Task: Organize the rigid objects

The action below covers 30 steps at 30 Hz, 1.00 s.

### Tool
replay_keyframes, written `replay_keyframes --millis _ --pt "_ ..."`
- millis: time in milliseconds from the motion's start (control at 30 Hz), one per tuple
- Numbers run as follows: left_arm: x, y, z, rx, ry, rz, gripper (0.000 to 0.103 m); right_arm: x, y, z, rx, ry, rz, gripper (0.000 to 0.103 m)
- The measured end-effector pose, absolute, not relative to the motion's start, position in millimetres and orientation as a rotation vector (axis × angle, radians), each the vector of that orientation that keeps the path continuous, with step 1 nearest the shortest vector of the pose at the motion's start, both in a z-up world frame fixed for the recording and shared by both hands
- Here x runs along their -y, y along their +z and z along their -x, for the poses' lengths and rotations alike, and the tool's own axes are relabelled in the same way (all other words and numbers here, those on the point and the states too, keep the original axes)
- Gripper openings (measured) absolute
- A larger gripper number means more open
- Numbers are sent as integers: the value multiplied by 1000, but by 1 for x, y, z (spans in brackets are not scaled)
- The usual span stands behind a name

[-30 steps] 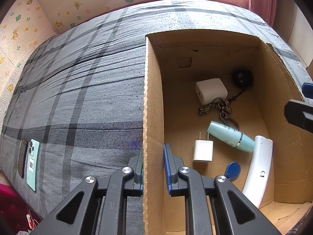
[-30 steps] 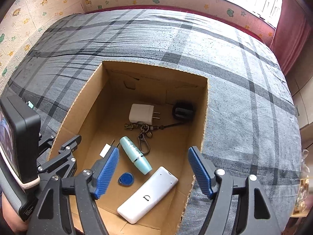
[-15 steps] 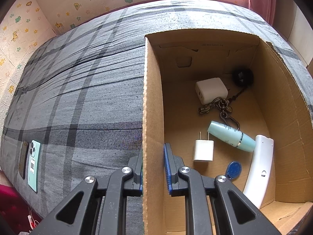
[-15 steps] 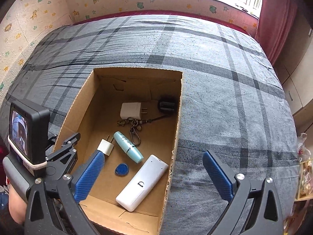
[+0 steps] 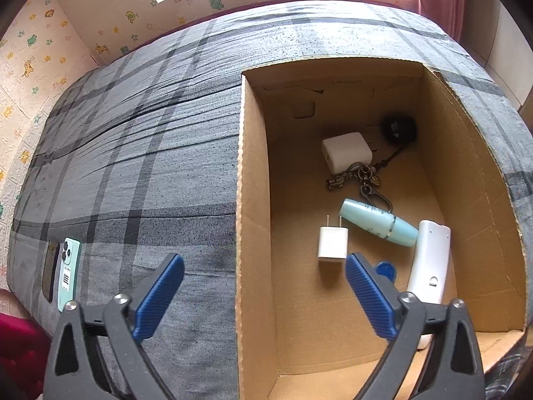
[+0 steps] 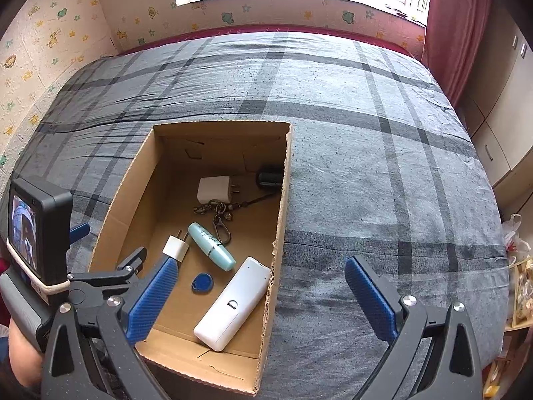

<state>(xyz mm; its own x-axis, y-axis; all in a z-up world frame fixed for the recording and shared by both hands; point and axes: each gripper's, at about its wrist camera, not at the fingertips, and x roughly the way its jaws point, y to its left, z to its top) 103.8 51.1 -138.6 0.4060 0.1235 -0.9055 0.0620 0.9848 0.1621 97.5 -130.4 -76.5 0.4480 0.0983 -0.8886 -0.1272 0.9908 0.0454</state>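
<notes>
An open cardboard box (image 5: 255,200) (image 6: 281,220) sits on the plaid bed. Inside lie a white remote (image 5: 429,266) (image 6: 233,303), a teal tube (image 5: 378,221) (image 6: 211,246), a small white plug (image 5: 333,243) (image 6: 175,248), a blue key fob (image 5: 386,270) (image 6: 201,281), a larger white charger (image 5: 346,151) (image 6: 215,188), a keychain (image 5: 359,178) (image 6: 216,211) and a black round object (image 5: 399,128) (image 6: 269,178). My left gripper (image 5: 265,296) is open, its jaws straddling the box's left wall without touching it. My right gripper (image 6: 263,295) is open and empty above the box's right wall.
A teal phone (image 5: 68,273) and a dark phone (image 5: 50,275) lie near the bed's left front edge. The left gripper's body and screen (image 6: 36,233) show at the left of the right wrist view. Walls, a window and a red curtain (image 6: 456,33) surround the bed.
My left gripper was shut on the box's left wall and has opened, letting go. My right gripper has pulled up and back, staying open.
</notes>
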Motion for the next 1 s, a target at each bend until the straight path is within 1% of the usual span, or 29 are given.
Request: replay_keyframes --millis 167,433,1000 --pt "-48 -116 -86 -1126 40 -129 103 132 -71 -89 -1077 132 40 103" --pt "-33 -73 -55 -1052 60 -139 103 139 -55 -72 -1051 121 32 103" --pt "-9 -22 -17 -973 54 -141 103 160 -11 -36 -973 70 14 103"
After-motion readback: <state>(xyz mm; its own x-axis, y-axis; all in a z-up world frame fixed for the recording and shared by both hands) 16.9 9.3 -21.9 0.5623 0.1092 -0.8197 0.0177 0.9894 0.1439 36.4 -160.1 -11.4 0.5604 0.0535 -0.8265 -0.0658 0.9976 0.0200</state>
